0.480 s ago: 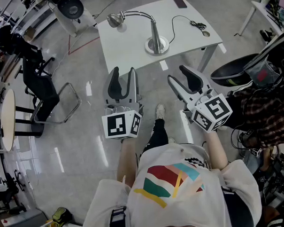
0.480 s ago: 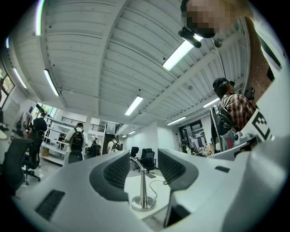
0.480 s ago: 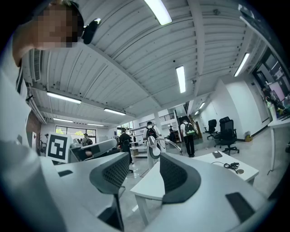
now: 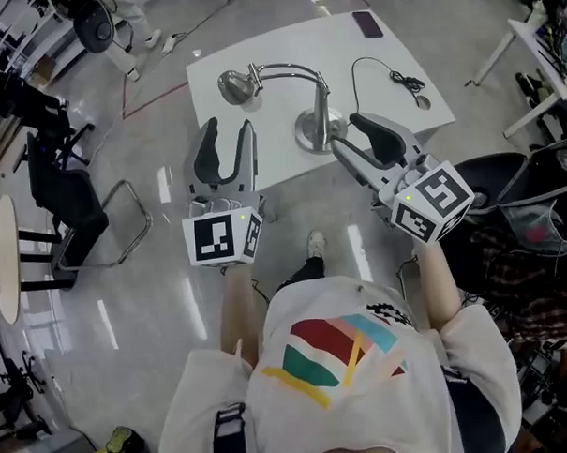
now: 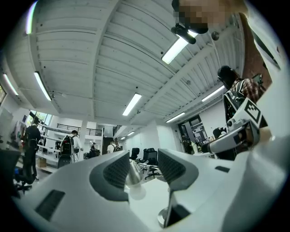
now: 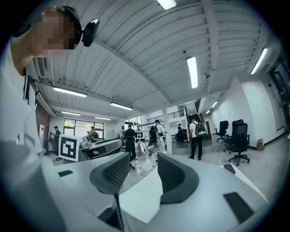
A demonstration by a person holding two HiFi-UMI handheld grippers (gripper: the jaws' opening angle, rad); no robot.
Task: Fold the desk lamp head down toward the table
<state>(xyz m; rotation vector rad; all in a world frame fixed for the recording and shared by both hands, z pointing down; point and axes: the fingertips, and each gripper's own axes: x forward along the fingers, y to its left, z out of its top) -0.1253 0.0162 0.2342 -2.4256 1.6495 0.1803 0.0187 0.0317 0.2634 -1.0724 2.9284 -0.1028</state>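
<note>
Chrome gooseneck lamp (image 4: 296, 94) curves over smooth white table (image 4: 261, 142).

A black chair (image 4: 57, 188) stands on the glossy floor (image 4: 146, 311) beside a round tabletop (image 4: 3, 252), with a dark phone (image 4: 367, 24) well apart.

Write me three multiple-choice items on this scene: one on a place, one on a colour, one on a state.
1. In the head view, where does the lamp head lie from the lamp base?
A. to its left
B. to its right
C. straight over it

2. The top of the table is:
A. black
B. white
C. brown wood

3. The left gripper is:
A. shut on the lamp
B. shut, empty
C. open, empty

Answers:
1 A, the head shows left of the base.
2 B, the bare top is plain white.
3 C, its jaws stand apart with nothing gripped.
</note>
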